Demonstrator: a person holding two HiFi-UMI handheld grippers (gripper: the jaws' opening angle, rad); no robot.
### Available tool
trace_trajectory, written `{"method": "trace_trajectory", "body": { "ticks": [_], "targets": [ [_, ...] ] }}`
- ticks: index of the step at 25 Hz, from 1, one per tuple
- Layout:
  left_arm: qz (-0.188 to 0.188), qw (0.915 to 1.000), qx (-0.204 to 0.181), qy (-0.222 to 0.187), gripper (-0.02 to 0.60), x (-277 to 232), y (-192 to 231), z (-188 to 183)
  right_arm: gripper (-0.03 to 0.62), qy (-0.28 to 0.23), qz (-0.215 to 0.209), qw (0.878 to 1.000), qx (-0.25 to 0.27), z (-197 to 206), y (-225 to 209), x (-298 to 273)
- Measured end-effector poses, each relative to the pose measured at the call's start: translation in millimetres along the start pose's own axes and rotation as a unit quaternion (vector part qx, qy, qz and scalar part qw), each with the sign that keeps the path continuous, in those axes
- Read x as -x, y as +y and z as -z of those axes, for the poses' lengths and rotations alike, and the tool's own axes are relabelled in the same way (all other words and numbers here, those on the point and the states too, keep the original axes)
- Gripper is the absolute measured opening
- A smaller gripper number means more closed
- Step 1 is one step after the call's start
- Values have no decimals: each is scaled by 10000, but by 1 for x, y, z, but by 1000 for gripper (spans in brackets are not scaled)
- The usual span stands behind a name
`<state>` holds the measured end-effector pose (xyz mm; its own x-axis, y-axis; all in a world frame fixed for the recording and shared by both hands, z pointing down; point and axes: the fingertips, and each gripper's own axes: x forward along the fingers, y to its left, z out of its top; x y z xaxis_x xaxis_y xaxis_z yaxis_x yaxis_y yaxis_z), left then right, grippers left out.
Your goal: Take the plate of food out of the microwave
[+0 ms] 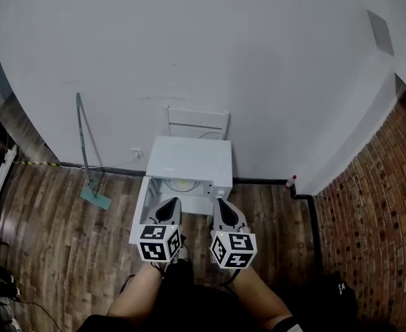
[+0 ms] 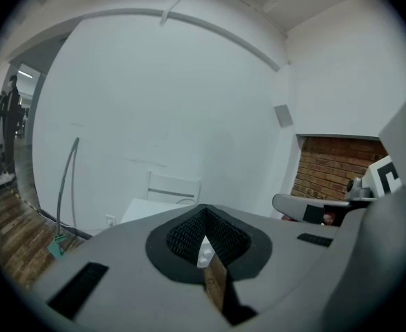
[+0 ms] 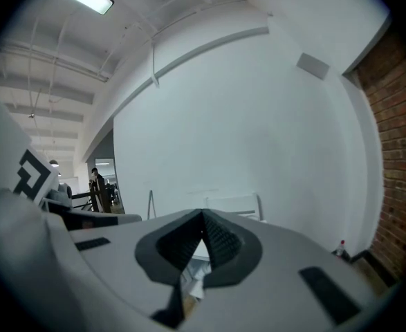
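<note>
Looking down from the head view: seeing the left hand-held gripper [image 1: 169,205] and right hand-held gripper [image 1: 223,205] hovering side by side just before the open microwave [image 1: 189,159]. Spotting the plate of food [image 1: 180,183] sitting inside the cavity, apart from both. Switching to the left gripper view: showing the left hand-held gripper [image 2: 204,213] pressing its jaws fully together on nothing. Moving to the right gripper view: finding the right hand-held gripper [image 3: 203,216] closed up too, gripping nothing.
</note>
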<state>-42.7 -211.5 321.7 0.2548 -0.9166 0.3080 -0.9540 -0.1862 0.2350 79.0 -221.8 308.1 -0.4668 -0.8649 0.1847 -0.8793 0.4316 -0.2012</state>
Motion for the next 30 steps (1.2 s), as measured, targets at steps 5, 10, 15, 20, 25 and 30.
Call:
{"method": "trace_trajectory", "body": {
  "ticks": [5,10,15,20,25,30],
  "targets": [
    [-22,9998,155,120,-3,-28,23,11,12,86,-66,9999,5,16,-4,-31],
    [43,9987,333,392,-3,-58,49,30,12,309,-131,9994,96,33,4,-74],
    [283,9978,287,524,-3,-94,70,41,12,544,-119,9982,217,54,7,-131],
    [368,9972,338,555,-3,-136,93,59,12,454,-138,9986,247,77,2,-178],
    [346,9969,441,550,-3,-164,108,103,12,470,-126,9988,99,123,-24,-195],
    [74,9960,694,563,-3,-193,132,185,14,538,-270,9982,-47,207,-44,-213]
  ]
}}
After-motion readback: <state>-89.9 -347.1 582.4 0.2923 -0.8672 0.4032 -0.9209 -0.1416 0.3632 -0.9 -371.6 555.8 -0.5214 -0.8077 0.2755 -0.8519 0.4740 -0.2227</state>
